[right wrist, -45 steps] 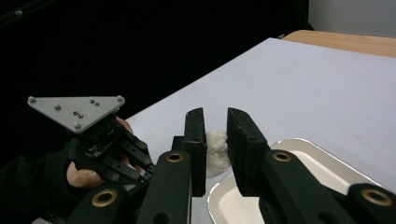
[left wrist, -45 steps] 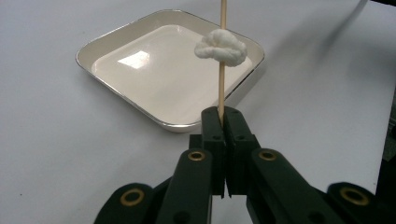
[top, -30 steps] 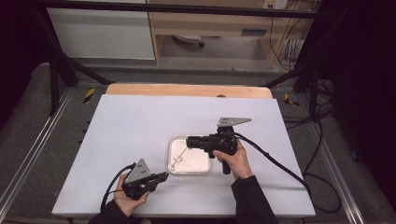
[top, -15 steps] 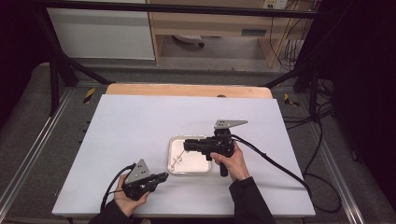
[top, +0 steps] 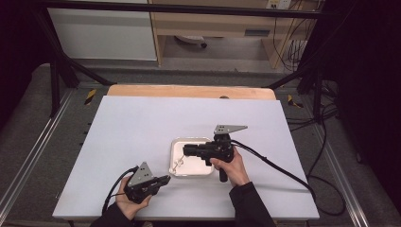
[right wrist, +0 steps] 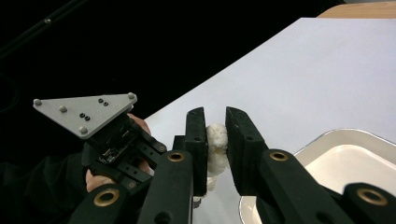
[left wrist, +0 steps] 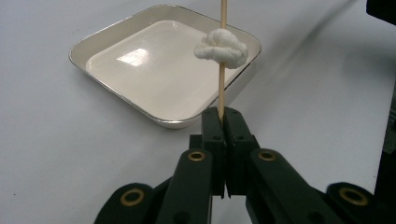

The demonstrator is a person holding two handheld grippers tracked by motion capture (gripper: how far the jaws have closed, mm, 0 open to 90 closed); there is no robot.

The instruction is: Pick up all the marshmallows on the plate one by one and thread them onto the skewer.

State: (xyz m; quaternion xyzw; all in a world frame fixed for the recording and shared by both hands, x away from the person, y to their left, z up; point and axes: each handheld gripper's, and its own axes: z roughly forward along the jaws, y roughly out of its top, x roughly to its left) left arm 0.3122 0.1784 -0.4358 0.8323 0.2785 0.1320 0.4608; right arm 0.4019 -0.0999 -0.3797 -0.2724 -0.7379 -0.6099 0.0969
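The left tongs (left wrist: 223, 116) are clamped tight on the lower end of a thin wooden skewer (left wrist: 222, 56), which rises straight up between the two black jaws in the left gripper view. A white marshmallow (left wrist: 221, 48) is threaded on that skewer, well above the jaw tips, and is seen against the far rim of the tray. In the right gripper view the right tongs (right wrist: 215, 128) are closed around a white marshmallow (right wrist: 216, 142) — the soft lump is pressed between the two pads, and part of it bulges out below them. Whether this is the same piece as the one on the skewer cannot be told for certain from that view. Beyond the right jaws the left gripper (right wrist: 112, 140), with its grey three-cornered plate, is seen held in a hand. From the high view, the left tongs (top: 163, 179) are held low over the near part of the desk, and the right tongs (top: 185, 151) are held above the tray, pointing toward the left side of the picture. The tray (top: 203, 171) — shallow, white, with a silvery rim — lies on the white desk (top: 142, 123) between the two hands. Black cables trail from both grippers, and a wooden edge runs along the far side of the desk.
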